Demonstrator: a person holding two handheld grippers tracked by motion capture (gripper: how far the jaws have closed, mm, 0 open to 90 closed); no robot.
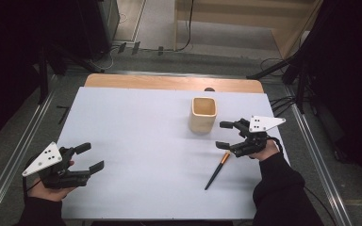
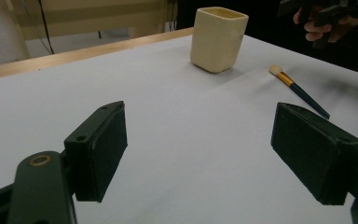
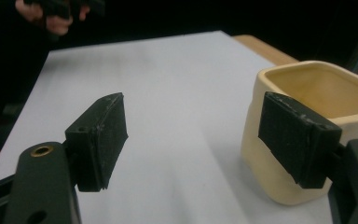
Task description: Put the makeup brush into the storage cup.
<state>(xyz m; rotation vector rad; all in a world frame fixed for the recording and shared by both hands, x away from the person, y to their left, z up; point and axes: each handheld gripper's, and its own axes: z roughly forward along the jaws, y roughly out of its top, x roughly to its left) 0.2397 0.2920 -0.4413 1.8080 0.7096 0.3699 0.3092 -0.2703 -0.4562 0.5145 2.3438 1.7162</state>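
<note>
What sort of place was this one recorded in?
Probably a lab or recording workspace: a table under a plain white cover, metal rails along the floor beside it, loose cables behind, and dark stands at the sides.

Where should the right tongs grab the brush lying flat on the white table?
Grip the dark handle mid-length on the slim black, orange-ferruled brush, coming straight down, jaws across its width. It lies flat, pointing toward the cream square cup; the open right tongs hover just past its bristle end.
</note>
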